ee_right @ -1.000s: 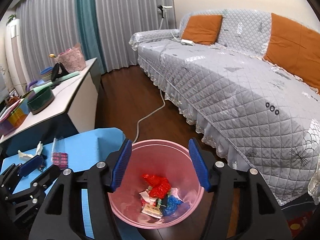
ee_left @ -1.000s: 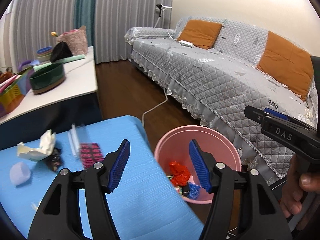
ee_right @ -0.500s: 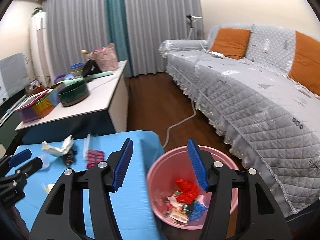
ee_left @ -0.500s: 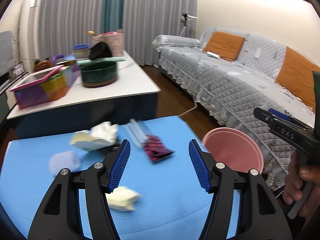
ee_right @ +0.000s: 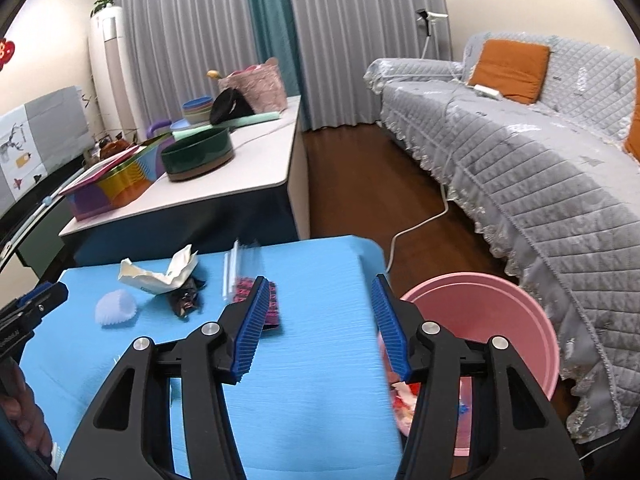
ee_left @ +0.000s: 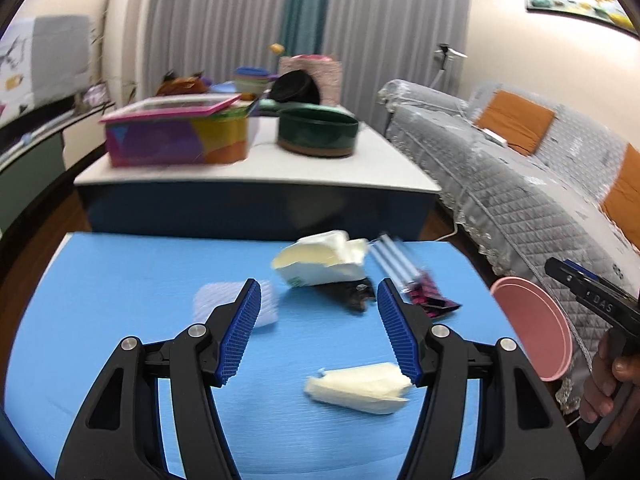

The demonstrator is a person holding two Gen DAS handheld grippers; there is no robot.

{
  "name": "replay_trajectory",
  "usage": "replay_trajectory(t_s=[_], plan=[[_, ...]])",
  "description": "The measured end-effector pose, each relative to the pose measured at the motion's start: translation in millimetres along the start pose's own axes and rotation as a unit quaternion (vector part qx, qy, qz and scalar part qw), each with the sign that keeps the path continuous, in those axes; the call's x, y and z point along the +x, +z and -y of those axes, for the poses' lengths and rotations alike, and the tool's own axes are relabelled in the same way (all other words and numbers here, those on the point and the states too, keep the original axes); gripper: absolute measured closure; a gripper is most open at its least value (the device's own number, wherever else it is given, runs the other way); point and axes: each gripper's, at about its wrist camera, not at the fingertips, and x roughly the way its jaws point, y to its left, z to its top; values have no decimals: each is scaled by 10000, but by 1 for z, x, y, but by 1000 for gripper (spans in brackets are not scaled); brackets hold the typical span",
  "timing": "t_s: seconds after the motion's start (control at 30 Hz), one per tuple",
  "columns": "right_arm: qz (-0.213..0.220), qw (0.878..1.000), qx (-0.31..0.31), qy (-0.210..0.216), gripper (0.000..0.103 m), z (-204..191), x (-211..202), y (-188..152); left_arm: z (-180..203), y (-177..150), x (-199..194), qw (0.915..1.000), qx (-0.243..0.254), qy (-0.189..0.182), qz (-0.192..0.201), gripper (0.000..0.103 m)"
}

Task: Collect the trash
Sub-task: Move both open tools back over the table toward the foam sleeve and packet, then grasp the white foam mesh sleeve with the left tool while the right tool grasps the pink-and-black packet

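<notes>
I have some trash already in the pink bin (ee_right: 500, 308). On the blue table (ee_left: 120, 280) I count roughly five scraps left, though blur hides detail. My left gripper (ee_left: 319, 332) is open and empty; my right gripper (ee_right: 318, 326), jaws just narrowing, holds nothing.

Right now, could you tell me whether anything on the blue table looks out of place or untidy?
Yes: litter is scattered on the blue table rather than in the pink bin: crumpled white paper, a dark wrapper and a white paper cup liner.

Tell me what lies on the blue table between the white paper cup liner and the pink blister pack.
In the right wrist view, a crumpled white wrapper and a dark wrapper lie between the liner and blister pack.
</notes>
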Motion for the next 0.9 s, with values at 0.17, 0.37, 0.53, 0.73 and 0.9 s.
replay_trajectory(t_s=[0.17, 0.37, 0.53, 0.73, 0.9], plan=[[-151, 9998, -76, 139, 49, -12, 20, -3, -21, -7, 13, 9994, -201, 266, -37, 43], [-363, 9989, -158, 251, 35, -25, 47, -8, -39, -14, 38, 9978, -356, 509, -215, 42], [-580, 9974, -219, 369, 25, -33, 68, -14, -51, -15, 59, 9962, -413, 678, -351, 24], [-852, 9947, -190, 540, 18, -39, 92, -18, -64, -18, 81, 9931, -607, 794, -620, 9], [-1076, 9924, -38, 590, 17, -38, 110, -21, -68, -22, 95, 9916, -646, 775, -804, 8]])
